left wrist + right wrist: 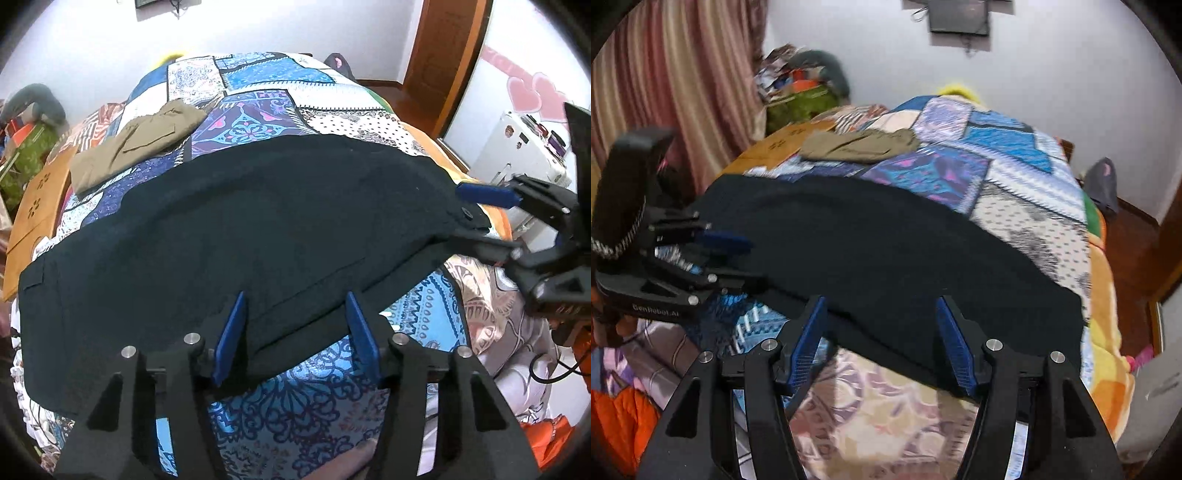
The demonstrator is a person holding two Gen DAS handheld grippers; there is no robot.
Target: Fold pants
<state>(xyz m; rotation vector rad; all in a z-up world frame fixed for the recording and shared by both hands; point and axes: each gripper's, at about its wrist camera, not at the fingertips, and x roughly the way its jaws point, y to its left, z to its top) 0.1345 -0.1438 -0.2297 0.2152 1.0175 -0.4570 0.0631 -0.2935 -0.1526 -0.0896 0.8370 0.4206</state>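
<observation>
Black pants (240,229) lie spread across a patchwork quilt on the bed; they also show in the right wrist view (886,251). My left gripper (295,325) is open, its blue pads on either side of the pants' near edge. My right gripper (882,328) is open at the near edge of the pants too. In the left wrist view the right gripper (476,214) sits at the waistband end by a button, jaws apart. In the right wrist view the left gripper (738,254) sits at the pants' left end.
Folded khaki pants (140,136) lie farther back on the quilt (266,96), also in the right wrist view (860,146). An orange cardboard piece (33,206) lies at the bed's left edge. A white cabinet (528,147) stands right. Clutter and curtains (665,74) stand left.
</observation>
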